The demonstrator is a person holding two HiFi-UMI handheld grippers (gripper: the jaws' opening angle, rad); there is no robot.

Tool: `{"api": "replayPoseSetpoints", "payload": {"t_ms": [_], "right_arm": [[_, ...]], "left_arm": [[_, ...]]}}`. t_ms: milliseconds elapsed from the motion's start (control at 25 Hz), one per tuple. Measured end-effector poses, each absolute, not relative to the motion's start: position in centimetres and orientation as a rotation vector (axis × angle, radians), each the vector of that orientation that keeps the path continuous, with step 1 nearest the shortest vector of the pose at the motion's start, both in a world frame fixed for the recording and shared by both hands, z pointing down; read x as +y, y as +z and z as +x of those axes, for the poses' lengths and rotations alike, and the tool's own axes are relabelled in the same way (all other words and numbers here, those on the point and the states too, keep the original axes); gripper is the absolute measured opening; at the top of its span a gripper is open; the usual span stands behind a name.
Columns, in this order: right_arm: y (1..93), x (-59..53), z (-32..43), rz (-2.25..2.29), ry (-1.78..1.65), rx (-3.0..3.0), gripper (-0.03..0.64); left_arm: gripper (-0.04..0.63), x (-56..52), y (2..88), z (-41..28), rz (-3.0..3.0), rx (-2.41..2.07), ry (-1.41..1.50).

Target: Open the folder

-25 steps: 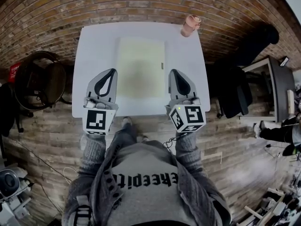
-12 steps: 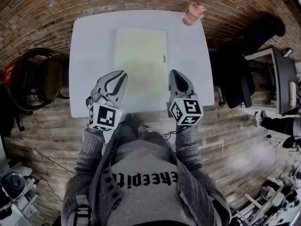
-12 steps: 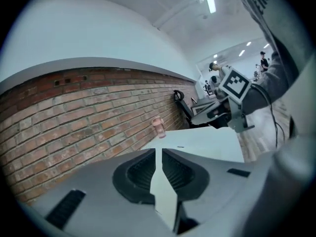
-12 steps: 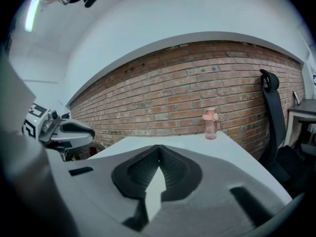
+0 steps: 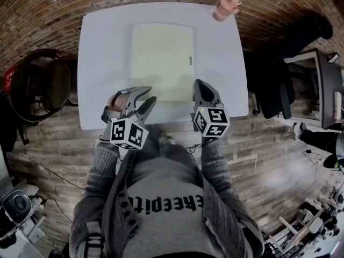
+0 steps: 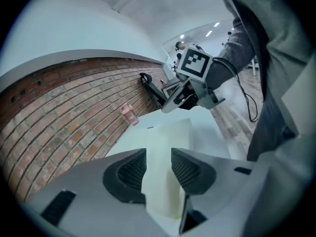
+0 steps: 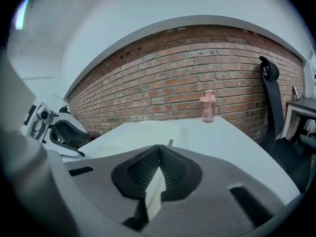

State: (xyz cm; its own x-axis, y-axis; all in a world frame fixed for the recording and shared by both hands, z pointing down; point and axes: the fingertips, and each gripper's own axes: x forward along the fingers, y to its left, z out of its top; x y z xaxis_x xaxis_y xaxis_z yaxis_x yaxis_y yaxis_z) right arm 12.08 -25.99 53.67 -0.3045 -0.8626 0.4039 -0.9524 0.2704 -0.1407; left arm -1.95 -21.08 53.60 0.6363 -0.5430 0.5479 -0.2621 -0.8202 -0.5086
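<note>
A pale yellow-green folder (image 5: 161, 61) lies closed and flat on the white table (image 5: 102, 52), with a small grey clasp (image 5: 190, 61) on its right edge. My left gripper (image 5: 146, 95) lies rolled on its side at the folder's near left corner. Its jaws are opening, and the folder (image 6: 170, 132) shows through the gap without either pad pressing on it. My right gripper (image 5: 200, 83) is shut, its tip at the folder's near right corner. From the right gripper view the jaws (image 7: 158, 149) meet at the tip, with the folder (image 7: 148, 130) just beyond.
A pink bottle (image 5: 226, 7) stands at the table's far right corner, by the brick wall. A black round chair (image 5: 40, 85) sits left of the table. An office chair (image 5: 274, 95) and a desk (image 5: 317, 90) are on the right.
Both grippers have come down to the table's near edge by the folder. The left one rolled onto its side and its jaws spread apart. The right one stayed shut.
</note>
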Motion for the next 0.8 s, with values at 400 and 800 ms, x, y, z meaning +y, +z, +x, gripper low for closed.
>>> {"api": "replayPoseSetpoints", "payload": {"t_ms": [400,800], "right_arm": [[54.8,-25.6,12.0,1.671,0.545,-2.275,0.005],[54.9,-25.2,11.9,1.673,0.550,-2.271,0.005]], "left_arm": [[0.135,-18.9,56.6,-1.8,-2.285,0.486,-1.155],[0.135,-19.9,57.8,-2.2,-2.252,0.567,-1.204]]}}
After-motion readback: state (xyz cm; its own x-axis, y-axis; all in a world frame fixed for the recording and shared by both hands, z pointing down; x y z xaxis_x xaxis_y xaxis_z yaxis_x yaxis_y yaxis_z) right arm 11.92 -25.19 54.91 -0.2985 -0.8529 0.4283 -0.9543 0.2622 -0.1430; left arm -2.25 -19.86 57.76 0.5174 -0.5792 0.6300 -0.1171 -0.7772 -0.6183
